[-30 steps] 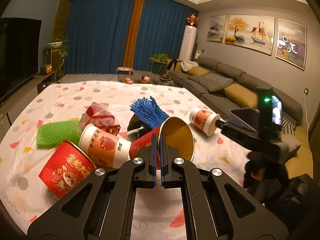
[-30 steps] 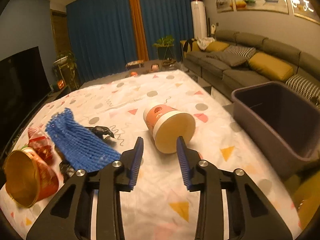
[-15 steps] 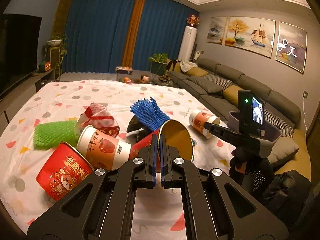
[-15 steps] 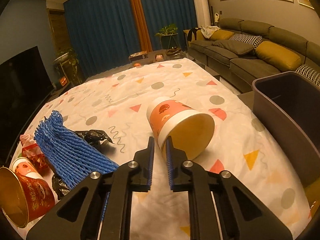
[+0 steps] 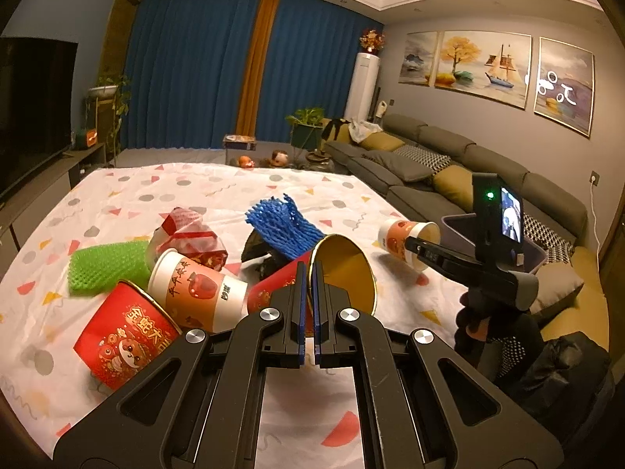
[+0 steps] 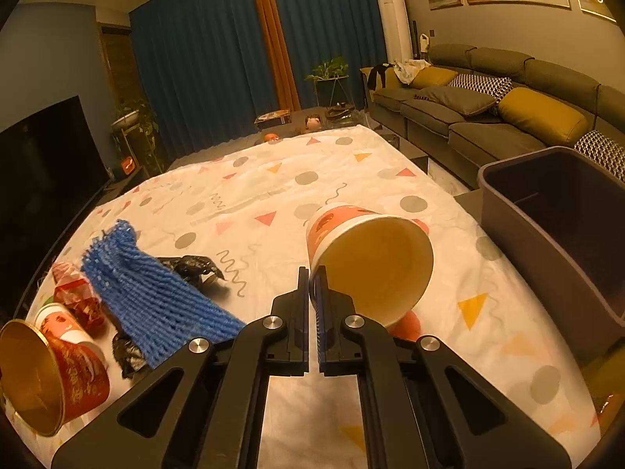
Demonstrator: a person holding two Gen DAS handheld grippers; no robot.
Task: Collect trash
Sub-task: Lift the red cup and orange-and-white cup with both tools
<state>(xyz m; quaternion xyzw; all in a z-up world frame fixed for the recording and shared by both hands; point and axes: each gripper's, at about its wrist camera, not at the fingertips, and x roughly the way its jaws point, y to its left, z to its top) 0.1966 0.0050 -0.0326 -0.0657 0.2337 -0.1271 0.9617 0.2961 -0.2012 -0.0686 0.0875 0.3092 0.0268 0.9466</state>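
Surface: patterned cloth [image 6: 273, 179], bin [image 6: 554, 211] right of fingers.
Right gripper [image 6: 311, 273]: clamped on orange cup [image 6: 351, 246] rim.
Left gripper [image 5: 311, 269]: pinching red cup [image 5: 332, 273] rim.
Risk: thin rim grips, likely slip or crush during carry.

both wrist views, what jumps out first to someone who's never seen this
Each gripper pinches a paper cup by its rim: the left gripper a red gold-lined cup beside the trash pile, the right gripper an orange-and-white cup lifted off the patterned tablecloth. A bright blue foam net stands out in the pile, and an empty grey bin waits at the table's right edge.
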